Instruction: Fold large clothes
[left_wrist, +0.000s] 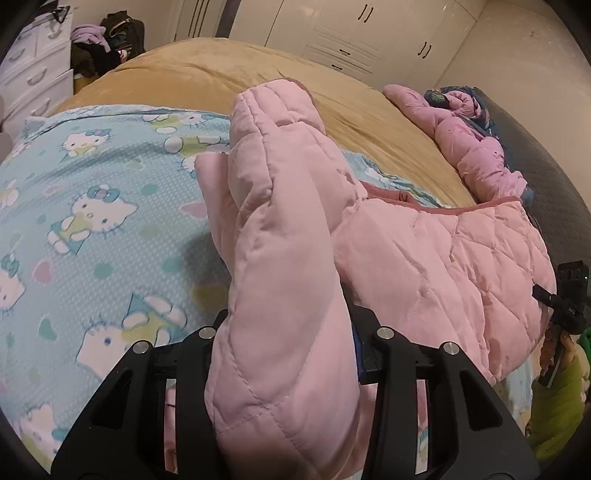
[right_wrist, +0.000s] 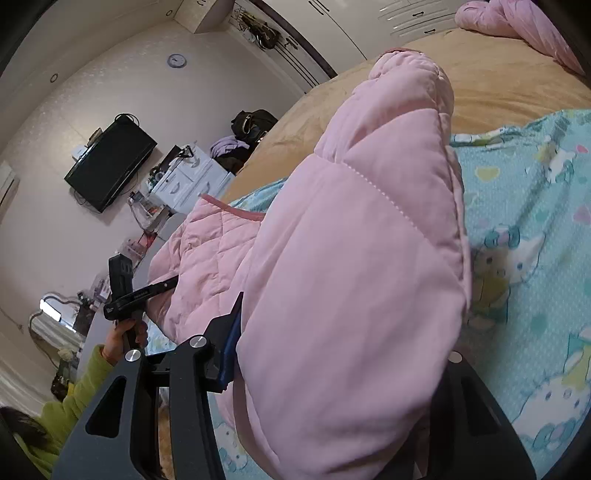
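A pale pink quilted jacket (left_wrist: 424, 251) lies on a light blue cartoon-cat blanket (left_wrist: 92, 206) on the bed. My left gripper (left_wrist: 284, 354) is shut on one pink sleeve (left_wrist: 280, 229), which rises out of the jaws and hides the fingertips. My right gripper (right_wrist: 332, 369) is shut on the other puffy sleeve (right_wrist: 369, 229), lifted above the blanket (right_wrist: 535, 221). The right gripper shows at the right edge of the left wrist view (left_wrist: 565, 295); the left one shows at the left of the right wrist view (right_wrist: 129, 295), beside the jacket's body (right_wrist: 207, 243).
A tan bedspread (left_wrist: 229, 70) covers the far bed. A second pink-purple jacket (left_wrist: 472, 147) lies by the dark headboard (left_wrist: 561, 206). White drawers (left_wrist: 33, 74) and piled clothes (left_wrist: 103, 40) stand beyond the bed. A wall TV (right_wrist: 110, 162) and white wardrobes (left_wrist: 362, 33) line the walls.
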